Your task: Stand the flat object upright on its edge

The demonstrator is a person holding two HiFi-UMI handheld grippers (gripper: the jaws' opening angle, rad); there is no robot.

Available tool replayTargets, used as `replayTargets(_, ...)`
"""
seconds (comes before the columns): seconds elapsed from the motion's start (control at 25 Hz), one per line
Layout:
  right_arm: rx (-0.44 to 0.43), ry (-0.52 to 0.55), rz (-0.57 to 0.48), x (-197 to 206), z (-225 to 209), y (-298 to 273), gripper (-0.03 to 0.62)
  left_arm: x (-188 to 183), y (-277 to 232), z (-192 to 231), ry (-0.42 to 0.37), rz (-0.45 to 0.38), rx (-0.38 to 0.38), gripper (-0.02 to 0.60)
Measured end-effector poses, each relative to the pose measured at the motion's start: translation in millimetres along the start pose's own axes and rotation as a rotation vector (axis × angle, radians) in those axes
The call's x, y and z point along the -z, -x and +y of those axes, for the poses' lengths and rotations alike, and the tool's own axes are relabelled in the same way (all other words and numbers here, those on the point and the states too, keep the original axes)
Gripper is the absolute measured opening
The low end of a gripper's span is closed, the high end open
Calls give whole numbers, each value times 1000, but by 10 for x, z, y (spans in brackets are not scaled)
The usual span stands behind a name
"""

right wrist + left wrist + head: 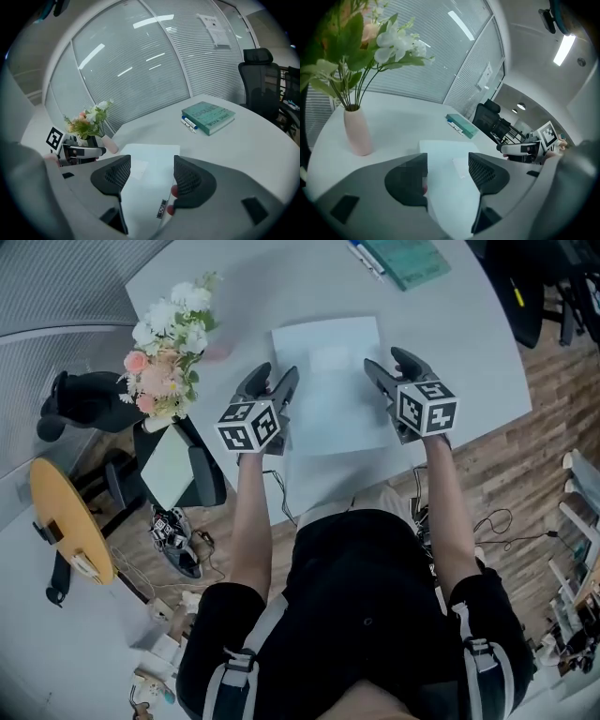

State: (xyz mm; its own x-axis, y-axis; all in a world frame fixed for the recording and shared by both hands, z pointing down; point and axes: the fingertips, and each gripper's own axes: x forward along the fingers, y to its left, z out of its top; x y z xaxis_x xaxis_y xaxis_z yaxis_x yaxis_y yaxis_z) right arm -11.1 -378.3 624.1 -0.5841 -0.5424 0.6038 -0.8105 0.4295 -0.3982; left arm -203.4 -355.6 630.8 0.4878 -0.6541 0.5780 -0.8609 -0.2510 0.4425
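Note:
A pale blue flat sheet [328, 395] lies flat on the white table [469, 362], with a small white card [330, 357] on top of it. My left gripper [278, 376] hovers over the sheet's left edge with its jaws wide apart. In the left gripper view the sheet [454, 206] shows below the gap of the left gripper [447, 164], and no pad touches it. My right gripper [387, 360] stands open over the sheet's right edge. The right gripper view shows the sheet [145, 197] and card [138, 169] under the right gripper [152, 164].
A pink vase of flowers [169, 343] stands left of the sheet, close to the left gripper. A teal book [405, 261] with pens [364, 257] lies at the far side. Past the table's edge, low at the left, are a black office chair [187, 470] and a round wooden table [66, 521].

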Motion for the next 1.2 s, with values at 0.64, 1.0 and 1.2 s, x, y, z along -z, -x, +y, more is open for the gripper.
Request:
replayTargets(0.64,17,-62,114,310,-373,-552,310,266,-565,413,93,102,11,272)
replayTargets(1.0,12,-88,165,453,-383,-723,304,359,-665,472,145,153,44,275)
replayTargets(1.2,4,-102,166,447,-384,-731,304,361,-662,460,177,153,72,275)
